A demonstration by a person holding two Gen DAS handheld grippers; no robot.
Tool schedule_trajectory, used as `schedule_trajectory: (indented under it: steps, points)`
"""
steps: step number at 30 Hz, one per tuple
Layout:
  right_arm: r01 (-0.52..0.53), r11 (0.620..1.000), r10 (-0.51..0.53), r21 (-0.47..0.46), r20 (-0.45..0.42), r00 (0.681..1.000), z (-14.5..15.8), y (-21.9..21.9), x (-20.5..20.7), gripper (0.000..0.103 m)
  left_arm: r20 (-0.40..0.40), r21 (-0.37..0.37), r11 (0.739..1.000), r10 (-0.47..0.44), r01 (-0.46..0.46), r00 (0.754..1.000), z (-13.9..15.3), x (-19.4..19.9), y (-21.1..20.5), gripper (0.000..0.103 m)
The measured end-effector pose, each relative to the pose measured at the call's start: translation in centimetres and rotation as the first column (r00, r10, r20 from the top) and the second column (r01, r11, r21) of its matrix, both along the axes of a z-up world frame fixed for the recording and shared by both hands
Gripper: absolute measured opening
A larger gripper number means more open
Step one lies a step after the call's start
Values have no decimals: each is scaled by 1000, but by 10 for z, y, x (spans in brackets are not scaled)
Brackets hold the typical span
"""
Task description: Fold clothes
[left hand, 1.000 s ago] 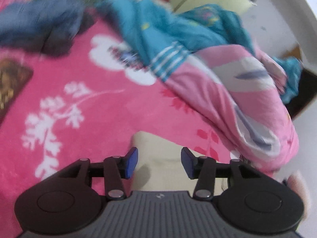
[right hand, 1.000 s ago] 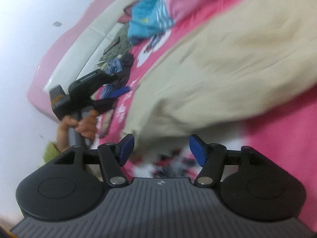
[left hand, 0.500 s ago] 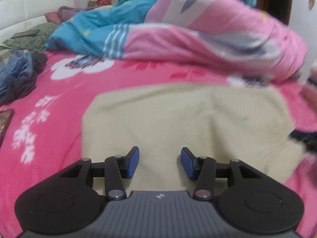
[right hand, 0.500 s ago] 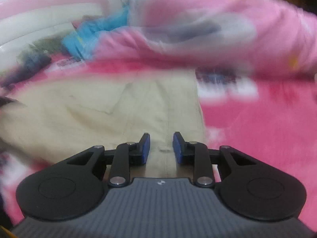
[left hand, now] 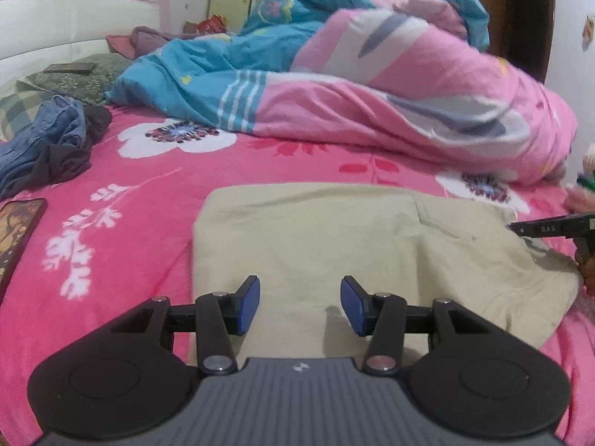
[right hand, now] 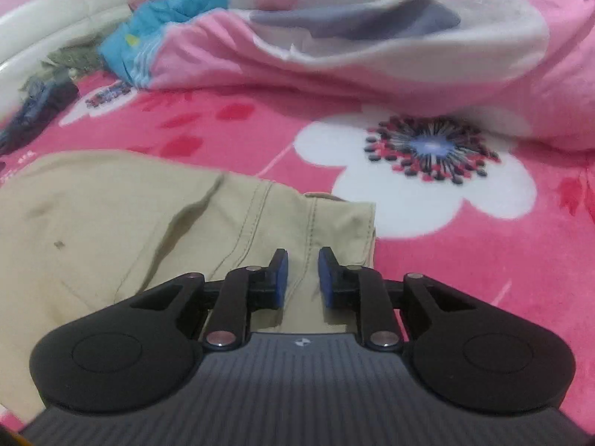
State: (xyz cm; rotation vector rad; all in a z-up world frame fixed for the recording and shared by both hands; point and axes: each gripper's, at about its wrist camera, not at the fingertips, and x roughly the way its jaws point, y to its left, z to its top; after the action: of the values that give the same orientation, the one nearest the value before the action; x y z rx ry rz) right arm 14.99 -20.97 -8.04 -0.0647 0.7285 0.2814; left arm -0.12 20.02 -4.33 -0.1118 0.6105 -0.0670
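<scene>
A beige garment lies flat on the pink flowered blanket, folded into a rough rectangle. My left gripper hovers open over its near left part, with nothing between the blue pads. In the right wrist view the same garment fills the lower left, its stitched seams running to the right corner. My right gripper sits over that corner with its jaws closing to a narrow gap. Cloth shows behind the gap, but the pads do not press on it.
A bunched pink and blue quilt lies just beyond the garment. A heap of blue and dark clothes sits at the left, with a flat dark device near the blanket's left edge. Pillows and a white headboard stand behind.
The left view swung from the quilt to above the beige garment and settled. The right gripper travelled to the garment's right corner while its jaws narrowed from wide to a small gap.
</scene>
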Motion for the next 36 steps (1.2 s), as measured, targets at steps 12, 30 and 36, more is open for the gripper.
schedule_trajectory:
  steps: [12, 30, 36]
  points:
    - [-586, 802, 585, 115, 47, 810, 89, 224, 2, 18, 19, 30, 1000, -5, 4, 1000, -16, -18, 5, 49]
    - [-243, 827, 236, 507, 78, 969, 12, 132, 25, 21, -306, -722, 686, -201, -90, 931, -53, 158, 147, 49]
    - [-191, 774, 181, 604, 78, 980, -5, 111, 25, 22, -151, -732, 681, -173, 8, 973, -44, 162, 140, 10]
